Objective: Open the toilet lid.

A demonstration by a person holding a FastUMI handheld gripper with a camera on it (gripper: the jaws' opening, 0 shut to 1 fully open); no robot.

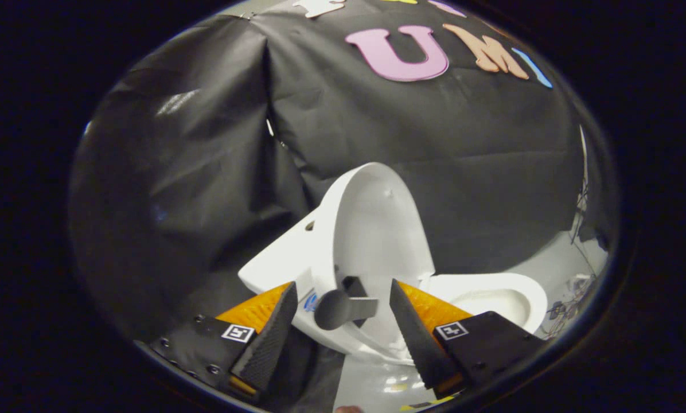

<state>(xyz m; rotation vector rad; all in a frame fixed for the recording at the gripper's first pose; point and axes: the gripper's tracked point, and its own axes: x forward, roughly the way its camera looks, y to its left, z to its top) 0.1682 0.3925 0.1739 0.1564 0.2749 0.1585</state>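
A white toilet stands just ahead of my fingers. Its lid [377, 229] is raised and stands nearly upright, leaning back toward the white tank [280, 258]. Beyond my right finger, the seat and bowl [492, 298] lie uncovered. A dark grey handle [343, 308] sticks out from the lower part of the lid toward me. My gripper [343, 285] is open, with the handle in the gap between the fingers. Neither finger presses on it.
The booth's black cloth wall hangs close behind the toilet and to its left. A pale floor [371, 384] lies under the toilet, and some loose cables [572, 287] lie on it past the bowl.
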